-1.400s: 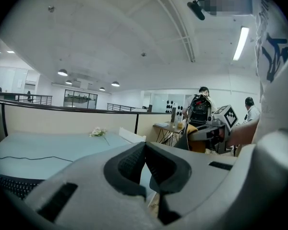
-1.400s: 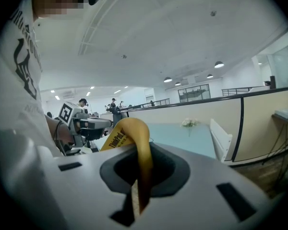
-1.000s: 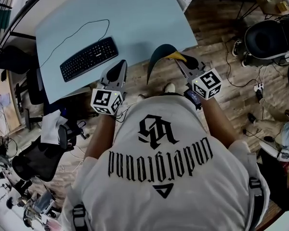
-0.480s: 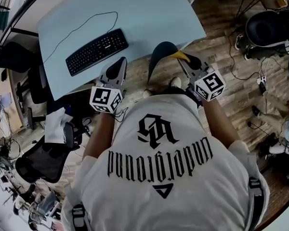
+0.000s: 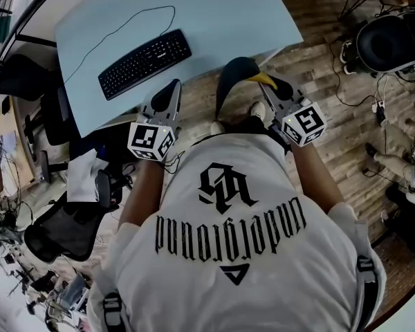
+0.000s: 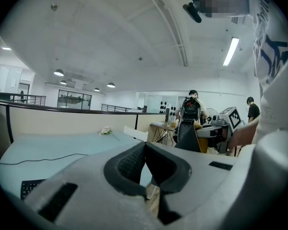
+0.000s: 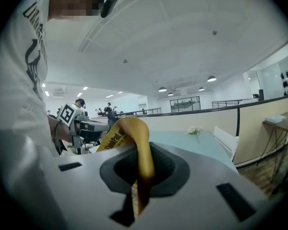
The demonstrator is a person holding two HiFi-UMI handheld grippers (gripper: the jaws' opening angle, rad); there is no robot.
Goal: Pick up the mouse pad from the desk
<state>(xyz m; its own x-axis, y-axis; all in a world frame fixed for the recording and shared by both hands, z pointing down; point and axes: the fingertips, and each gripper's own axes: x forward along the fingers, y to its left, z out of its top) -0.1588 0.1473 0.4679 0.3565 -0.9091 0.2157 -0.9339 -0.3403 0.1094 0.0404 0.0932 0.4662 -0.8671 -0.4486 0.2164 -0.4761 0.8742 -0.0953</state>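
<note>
My right hand-held gripper is clamped on one edge of the mouse pad, which hangs curled in the air, just off the table. The left hand-held gripper is closed and empty. It's a thin edge grip, so I reckon one jolt could slip the pad free.

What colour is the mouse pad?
The mouse pad is yellow on one side, dark on the other; the right gripper view shows the yellow best.

Left arm and right arm held forward side by side, left tongs closed — empty, right tongs clamped on mouse pad.
</note>
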